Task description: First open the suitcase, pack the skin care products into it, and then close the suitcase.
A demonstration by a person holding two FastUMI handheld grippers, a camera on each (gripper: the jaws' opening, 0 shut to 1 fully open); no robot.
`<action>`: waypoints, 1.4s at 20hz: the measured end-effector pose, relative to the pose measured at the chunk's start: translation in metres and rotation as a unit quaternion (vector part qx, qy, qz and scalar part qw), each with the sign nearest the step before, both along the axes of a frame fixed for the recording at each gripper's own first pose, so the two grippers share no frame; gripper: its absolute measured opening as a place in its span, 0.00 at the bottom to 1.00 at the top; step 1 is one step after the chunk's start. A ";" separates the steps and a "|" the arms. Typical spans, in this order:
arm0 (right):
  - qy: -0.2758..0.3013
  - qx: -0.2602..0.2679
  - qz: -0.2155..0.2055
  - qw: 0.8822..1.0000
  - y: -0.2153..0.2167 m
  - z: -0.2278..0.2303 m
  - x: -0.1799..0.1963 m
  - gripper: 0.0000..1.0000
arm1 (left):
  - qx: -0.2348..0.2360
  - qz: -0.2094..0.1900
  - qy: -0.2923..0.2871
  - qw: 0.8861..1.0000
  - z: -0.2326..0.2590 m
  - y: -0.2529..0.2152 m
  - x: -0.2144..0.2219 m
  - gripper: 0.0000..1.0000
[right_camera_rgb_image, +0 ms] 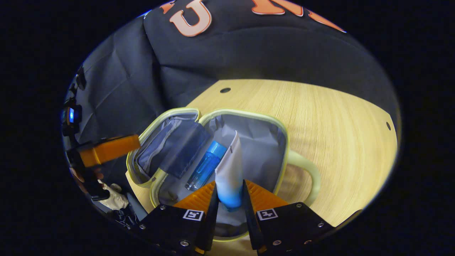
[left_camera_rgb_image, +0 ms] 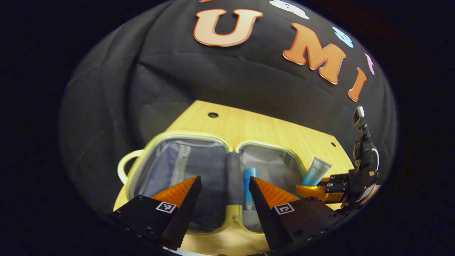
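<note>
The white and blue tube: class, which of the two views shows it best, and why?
The right gripper view: the tube stands close and central, clamped between the right gripper's fingers over the open suitcase. In the left gripper view the tube is small and far off at the suitcase's edge.

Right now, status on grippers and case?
Right gripper shut on white tube, over open suitcase. Left gripper open, empty. Blue bottle already inside.
</note>
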State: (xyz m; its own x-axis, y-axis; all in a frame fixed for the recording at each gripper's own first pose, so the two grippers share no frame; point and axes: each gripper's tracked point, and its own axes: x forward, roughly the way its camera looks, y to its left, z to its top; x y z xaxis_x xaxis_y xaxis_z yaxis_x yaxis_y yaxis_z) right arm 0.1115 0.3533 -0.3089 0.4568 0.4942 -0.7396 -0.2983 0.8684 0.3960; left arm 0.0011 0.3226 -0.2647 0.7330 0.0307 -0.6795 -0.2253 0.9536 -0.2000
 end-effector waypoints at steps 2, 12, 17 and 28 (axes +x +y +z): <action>0.025 0.002 -0.002 1.000 0.001 -0.004 -0.005 0.41 | 0.014 0.034 -0.009 0.999 0.018 0.034 -0.010 0.84; 0.060 -0.024 -0.066 0.996 -0.002 -0.022 0.016 0.37 | 0.029 0.185 -0.005 0.982 0.039 0.195 -0.085 0.84; -0.003 -0.015 -0.100 0.995 -0.027 0.015 0.035 0.36 | -0.003 0.235 -0.012 0.972 0.019 0.228 -0.078 0.84; -0.118 -0.039 -0.124 0.984 -0.096 0.083 0.033 0.75 | -0.207 0.289 0.027 0.934 -0.066 0.252 -0.070 0.84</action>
State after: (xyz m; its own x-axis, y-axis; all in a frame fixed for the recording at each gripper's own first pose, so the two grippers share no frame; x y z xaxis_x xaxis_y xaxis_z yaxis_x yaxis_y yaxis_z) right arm 0.1443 0.2574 -0.2256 0.7198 0.2915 -0.6300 -0.1484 0.9512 0.2706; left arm -0.0689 0.5748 -0.3308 0.6396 0.1379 -0.7562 -0.6992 0.5130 -0.4979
